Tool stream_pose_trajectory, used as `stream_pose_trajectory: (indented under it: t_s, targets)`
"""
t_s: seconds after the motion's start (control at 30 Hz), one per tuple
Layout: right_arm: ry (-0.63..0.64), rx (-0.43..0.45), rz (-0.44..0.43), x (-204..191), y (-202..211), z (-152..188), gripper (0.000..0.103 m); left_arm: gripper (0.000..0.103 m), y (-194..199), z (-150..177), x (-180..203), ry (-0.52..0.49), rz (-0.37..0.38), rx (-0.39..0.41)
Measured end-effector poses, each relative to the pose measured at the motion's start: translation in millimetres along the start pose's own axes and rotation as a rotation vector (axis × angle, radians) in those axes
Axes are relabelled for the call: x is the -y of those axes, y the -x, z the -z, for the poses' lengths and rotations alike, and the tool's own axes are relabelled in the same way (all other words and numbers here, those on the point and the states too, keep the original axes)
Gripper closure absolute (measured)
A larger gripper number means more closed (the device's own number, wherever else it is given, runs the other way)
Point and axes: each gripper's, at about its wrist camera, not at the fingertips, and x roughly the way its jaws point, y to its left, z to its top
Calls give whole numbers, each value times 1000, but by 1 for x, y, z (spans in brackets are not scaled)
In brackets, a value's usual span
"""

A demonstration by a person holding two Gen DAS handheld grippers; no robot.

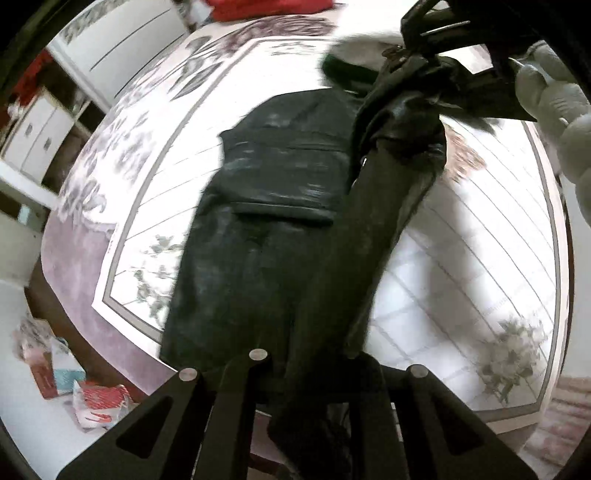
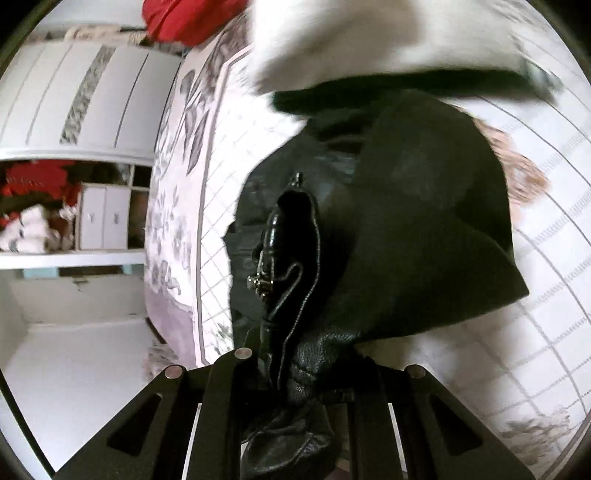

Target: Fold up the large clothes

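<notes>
In the left wrist view, a white cabinet [image 1: 40, 136] stands at nine o'clock beyond the bed, with red and white packets [image 1: 96, 402] lying on the floor at seven o'clock. The bedspread [image 1: 461, 258], white with grey lines and flower prints, fills most of the view. A black leather jacket [image 1: 273, 206] lies spread on it at the centre, running from twelve o'clock down to six. A long strip of the jacket, apparently a sleeve, rises from the left gripper [image 1: 314, 373] at six o'clock up toward one o'clock. The left tongs are clamped on this strip, the leather passing between them. At one o'clock the right gripper [image 1: 417, 40] shows as a dark shape against bunched leather, and a gloved hand [image 1: 554, 99] sits at two o'clock; the blur hides how those tongs stand in this view.

In the right wrist view, white wardrobe doors [image 2: 85, 99] sit at ten o'clock, with a shelf of red and white things [image 2: 33, 206] at nine. A red cloth [image 2: 188, 18] lies at eleven o'clock. The right gripper [image 2: 299, 369] at six o'clock is clamped on a fold of the jacket [image 2: 413, 229], whose zipper [image 2: 264, 280] hangs at the centre. A white garment with a dark hem [image 2: 369, 48] lies at twelve o'clock on the bedspread [image 2: 535, 332].
</notes>
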Motion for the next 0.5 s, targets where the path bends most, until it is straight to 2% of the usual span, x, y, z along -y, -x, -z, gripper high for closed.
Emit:
stream_pose_trajectory:
  t_s: [0.17, 0.23, 0.3, 0.33, 0.4, 0.43, 0.5]
  targets:
    - [74, -58, 121, -86, -80, -5, 89, 89, -46, -10, -88, 173, 75, -71]
    - [82, -99, 171, -98, -117, -5, 86, 81, -75, -6, -119, 259, 113, -115]
    - [79, -152, 190, -100, -152, -6, 73, 77, -98, 0, -144, 320, 168, -174]
    - [67, -191, 182, -100, -168, -9, 61, 75, -108, 7, -163, 390, 237, -197]
    - [29, -234, 103, -98, -177, -9, 37, 73, -111, 18, -190, 500, 297, -201]
    - [27, -230, 52, -100, -172, -7, 36, 72, -108, 22, -199, 526, 304, -194]
    - [49, -212, 7, -97, -154, 2, 36, 70, -101, 28, -213, 550, 284, -175]
